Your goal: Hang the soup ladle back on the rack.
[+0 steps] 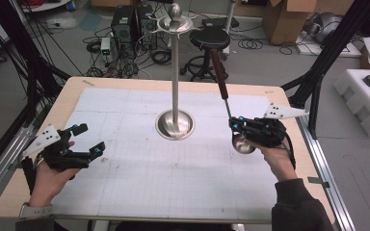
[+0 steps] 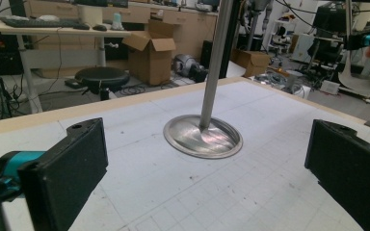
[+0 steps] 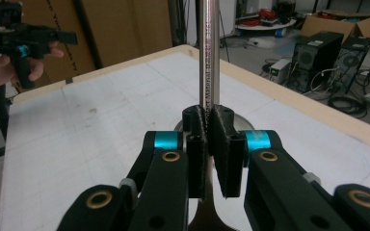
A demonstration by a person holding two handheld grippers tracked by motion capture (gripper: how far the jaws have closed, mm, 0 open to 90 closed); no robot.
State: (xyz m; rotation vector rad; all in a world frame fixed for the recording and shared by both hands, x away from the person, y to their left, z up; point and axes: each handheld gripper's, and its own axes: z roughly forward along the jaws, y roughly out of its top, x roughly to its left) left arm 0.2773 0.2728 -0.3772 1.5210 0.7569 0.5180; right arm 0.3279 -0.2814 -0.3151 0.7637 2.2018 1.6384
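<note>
We have the ladle point(image 1: 227, 103) pinched in our right gripper point(image 1: 241, 126) near the table's point(image 1: 125, 192) right edge, lifted, not yet hung on the stand point(image 1: 175, 72); left gripper point(image 1: 84, 139) spread, idle.

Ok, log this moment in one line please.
right gripper: shut on ladle, bowl down | left gripper: open, empty | stand: upright mid-table

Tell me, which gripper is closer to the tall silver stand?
Right. The right gripper, holding the ladle, sits just beside the stand; the left gripper waits farther off, open, near the table's left edge.
</note>
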